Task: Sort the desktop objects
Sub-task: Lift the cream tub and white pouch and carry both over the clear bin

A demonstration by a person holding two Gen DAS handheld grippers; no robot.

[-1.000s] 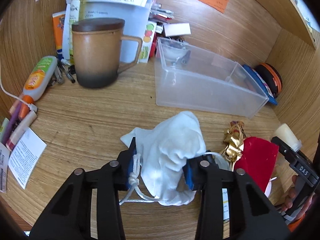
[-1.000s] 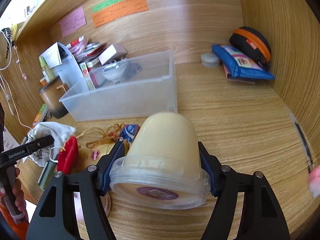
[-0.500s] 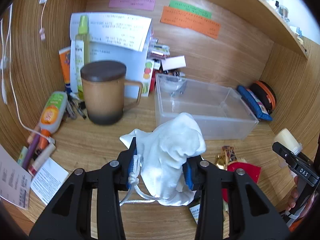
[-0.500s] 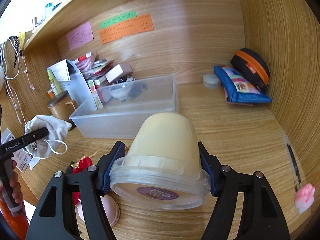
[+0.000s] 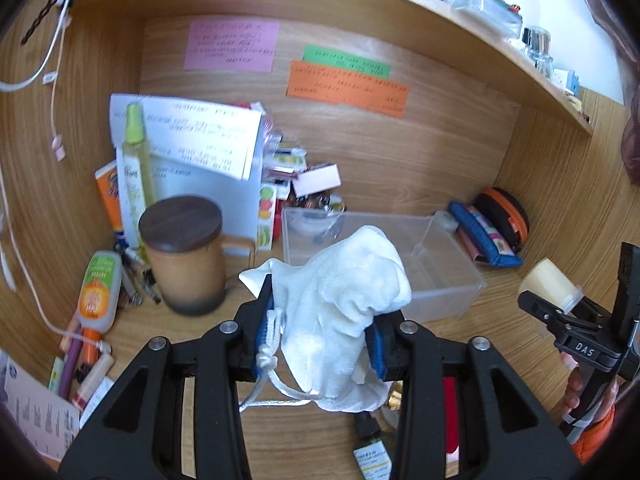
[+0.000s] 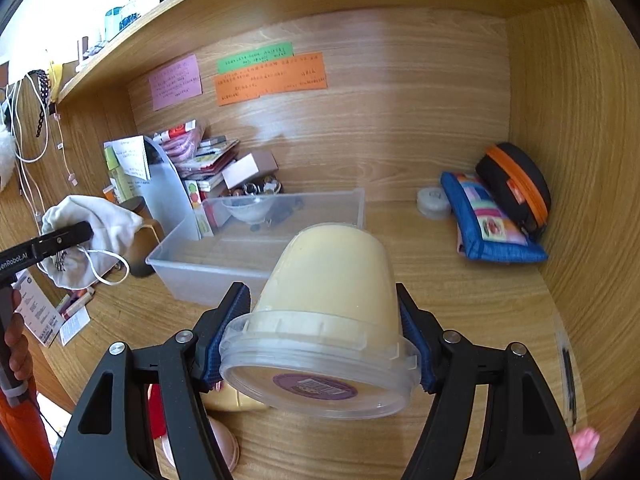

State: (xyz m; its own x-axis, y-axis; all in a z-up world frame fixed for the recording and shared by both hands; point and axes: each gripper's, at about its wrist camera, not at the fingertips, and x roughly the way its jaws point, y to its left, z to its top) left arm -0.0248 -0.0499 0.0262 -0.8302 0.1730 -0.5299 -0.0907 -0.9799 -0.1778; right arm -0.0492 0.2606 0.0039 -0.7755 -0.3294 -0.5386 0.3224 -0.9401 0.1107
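Wood desk (image 6: 460,288) w/ back wall & side panels; clear bin (image 5: 440,280) sits mid-desk, open top, a small glass dish (image 6: 250,208) in its far left corner; brown mug (image 5: 184,264) w/ dark lid stands left of bin, apart from it; white paper stack (image 5: 192,140) leans behind mug; blue pouch (image 6: 488,220) & black-orange case (image 6: 516,184) lie together at far right, against the side panel; pink, green, orange notes (image 5: 344,88) stuck on back wall. Left gripper (image 5: 320,336) is clamped narrow on a white cloth bag (image 5: 348,292), held up off the desk, in front of bin, its cord (image 5: 272,364) dangling below; right gripper (image 6: 324,336) grips a cream tub (image 6: 332,292) at its lid end, fingers fairly wide, tub tilted, lid toward camera, in the air on the near side of bin. Small bottle (image 5: 370,448) lies on desk under left gripper; glue tube (image 5: 98,292) at left edge.
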